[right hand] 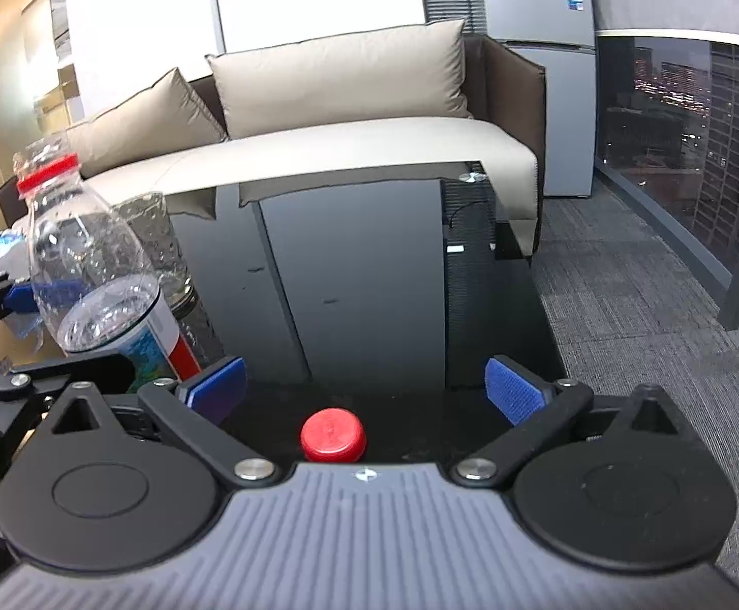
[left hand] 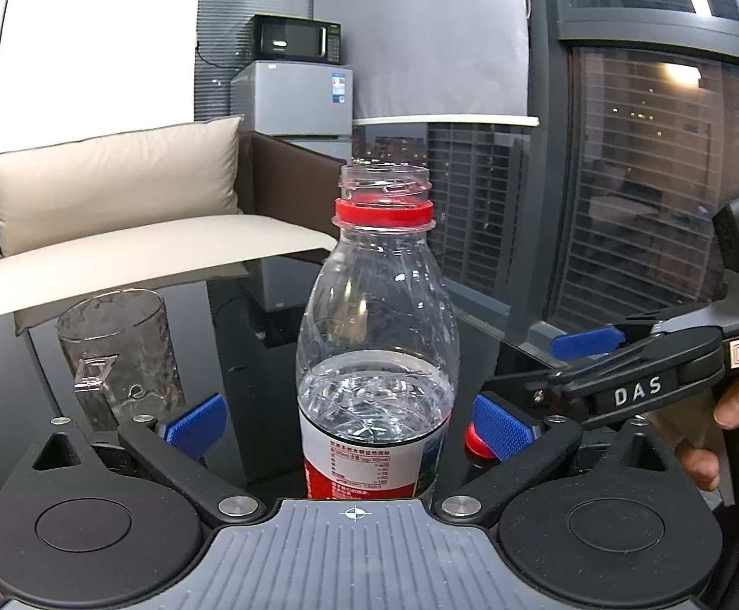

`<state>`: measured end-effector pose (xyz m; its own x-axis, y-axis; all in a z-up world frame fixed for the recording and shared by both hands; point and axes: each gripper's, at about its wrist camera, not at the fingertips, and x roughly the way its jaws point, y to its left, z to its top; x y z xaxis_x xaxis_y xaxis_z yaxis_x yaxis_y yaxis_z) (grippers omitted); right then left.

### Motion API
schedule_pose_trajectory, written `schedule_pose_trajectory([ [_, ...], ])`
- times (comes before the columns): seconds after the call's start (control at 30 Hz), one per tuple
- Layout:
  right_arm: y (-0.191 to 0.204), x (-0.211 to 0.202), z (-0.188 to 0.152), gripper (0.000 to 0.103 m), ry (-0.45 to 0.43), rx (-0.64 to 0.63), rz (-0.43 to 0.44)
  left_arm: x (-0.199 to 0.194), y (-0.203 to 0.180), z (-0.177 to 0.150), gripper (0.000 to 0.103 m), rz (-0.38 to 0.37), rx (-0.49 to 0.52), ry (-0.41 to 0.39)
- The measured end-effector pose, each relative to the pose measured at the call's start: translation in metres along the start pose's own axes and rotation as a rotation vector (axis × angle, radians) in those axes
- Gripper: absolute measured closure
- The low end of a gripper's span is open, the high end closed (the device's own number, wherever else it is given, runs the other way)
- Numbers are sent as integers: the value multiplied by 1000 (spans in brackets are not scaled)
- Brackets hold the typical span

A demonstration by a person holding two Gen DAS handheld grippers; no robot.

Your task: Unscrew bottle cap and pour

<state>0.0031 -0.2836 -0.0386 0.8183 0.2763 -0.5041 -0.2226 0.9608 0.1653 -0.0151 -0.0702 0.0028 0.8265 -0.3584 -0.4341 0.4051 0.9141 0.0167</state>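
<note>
On black table [left hand: 247,335], uncapped bottle [left hand: 377,335] stands half-full.

I can count one water bottle [left hand: 377,335], one red cap [right hand: 333,434] and one glass cup [left hand: 118,351] on the table. I see two grippers, the left gripper [left hand: 351,424] and the right gripper [right hand: 369,391]. Behind are two cushions [right hand: 339,76], one fridge [left hand: 293,96] and one microwave [left hand: 296,39].

"das" on right gripper [left hand: 588,371] arm
</note>
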Motion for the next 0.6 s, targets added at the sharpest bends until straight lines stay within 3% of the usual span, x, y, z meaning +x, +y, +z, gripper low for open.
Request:
schedule_pose_trajectory([
  [0.6, 7, -17, -7, 1, -38, 50, -57, -4, 6, 3, 1, 17, -36, 8],
])
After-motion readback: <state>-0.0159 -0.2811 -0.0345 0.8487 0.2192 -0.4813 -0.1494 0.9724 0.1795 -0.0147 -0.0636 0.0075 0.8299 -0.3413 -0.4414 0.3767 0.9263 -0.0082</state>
